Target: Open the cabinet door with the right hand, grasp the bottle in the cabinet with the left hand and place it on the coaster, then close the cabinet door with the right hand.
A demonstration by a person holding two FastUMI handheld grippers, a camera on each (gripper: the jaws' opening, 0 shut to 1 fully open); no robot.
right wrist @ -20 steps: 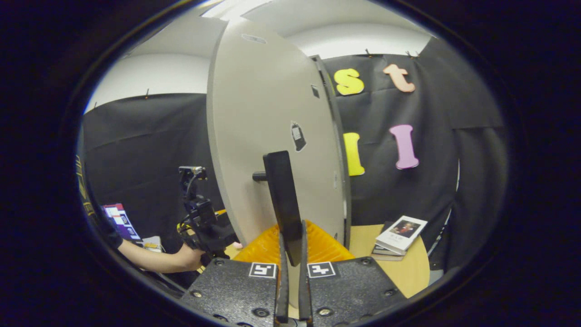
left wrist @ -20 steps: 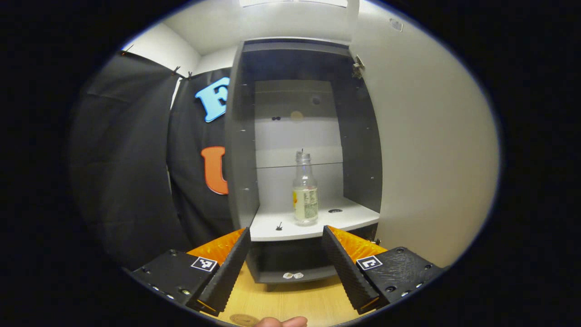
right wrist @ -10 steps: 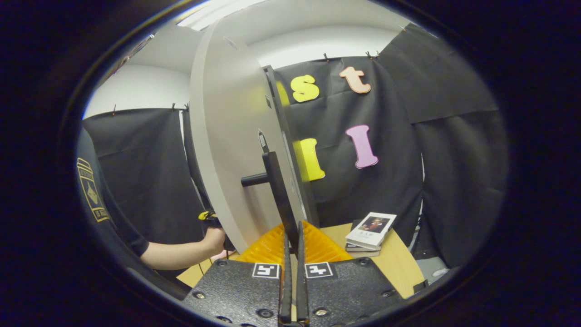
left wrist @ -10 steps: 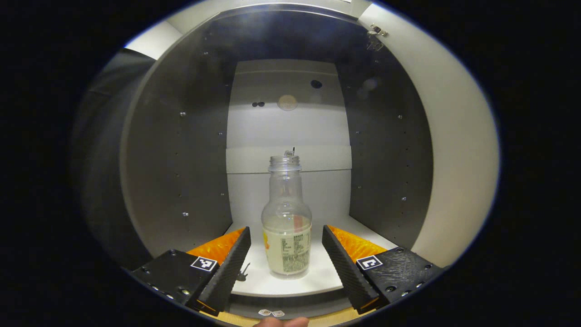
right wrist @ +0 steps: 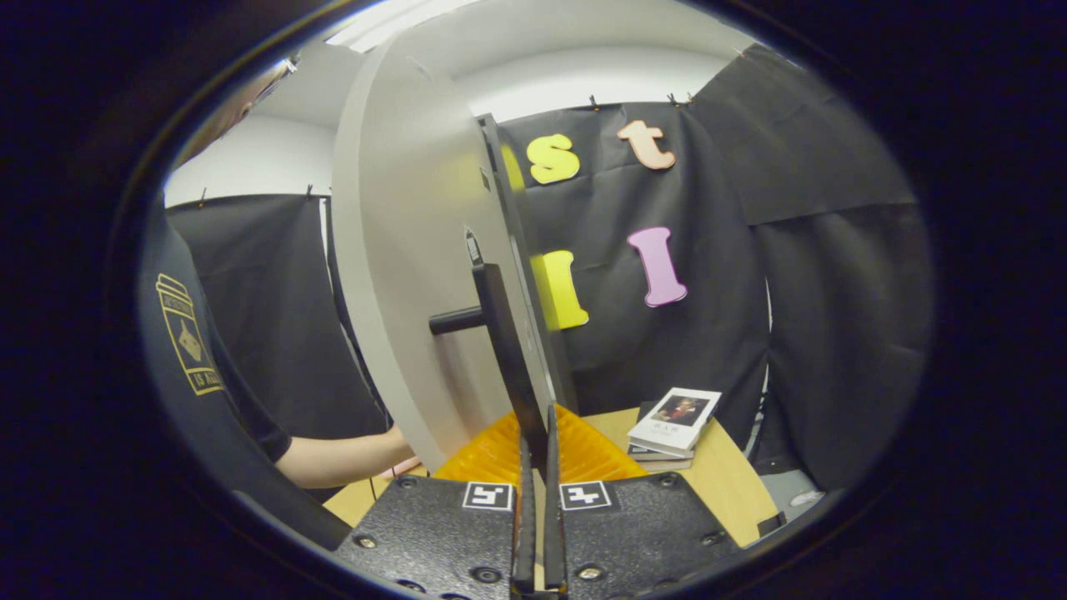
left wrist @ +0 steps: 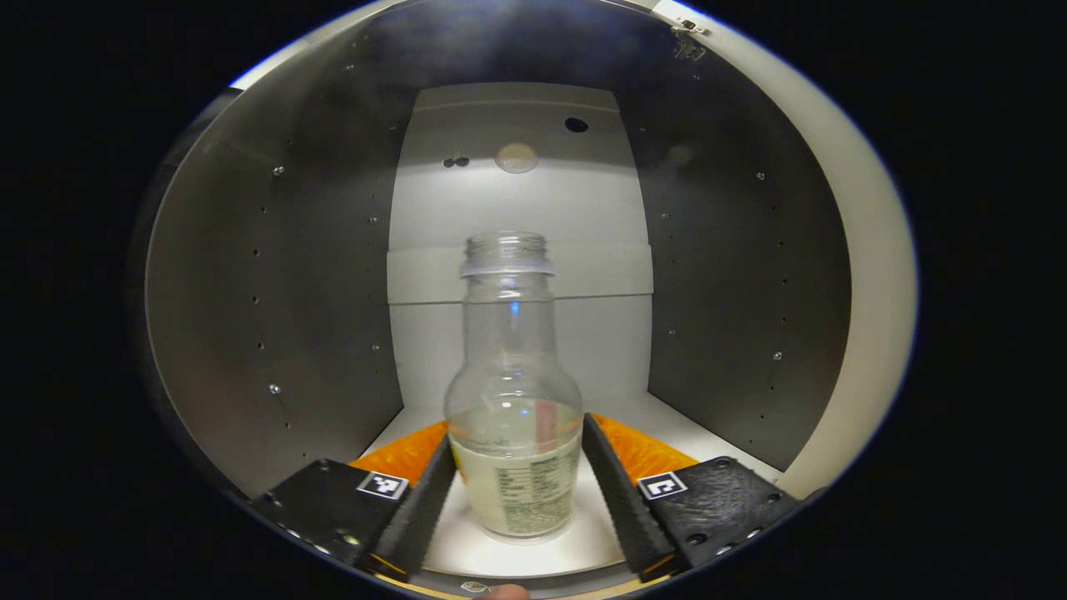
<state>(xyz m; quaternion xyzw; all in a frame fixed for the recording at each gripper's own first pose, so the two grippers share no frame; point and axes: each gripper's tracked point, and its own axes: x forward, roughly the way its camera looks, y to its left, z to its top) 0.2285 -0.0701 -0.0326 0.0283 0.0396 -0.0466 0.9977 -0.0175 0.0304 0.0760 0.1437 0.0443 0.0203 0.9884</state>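
Clear bottle (left wrist: 514, 417) stood on cabinet shelf (left wrist: 533, 546), between spread fingers of my left gripper (left wrist: 517, 487), not yet pinched. Right gripper (right wrist: 534, 467) clamped door handle (right wrist: 500, 350), holding door (right wrist: 400, 275) open. Grasp step; next, close fingers, lift out.

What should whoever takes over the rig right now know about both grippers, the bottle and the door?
Left gripper: inside the cabinet, open, fingers flanking the lower part of the bottle; whether they touch it I cannot tell.
Right gripper: shut on the door handle, holding the door open.
Bottle: upright on the shelf, uncapped, a little liquid in it.
Done: door opened, left gripper lined up on the bottle.
Left: close on the bottle, lift it out, set it on the coaster, then close the door with the right gripper.
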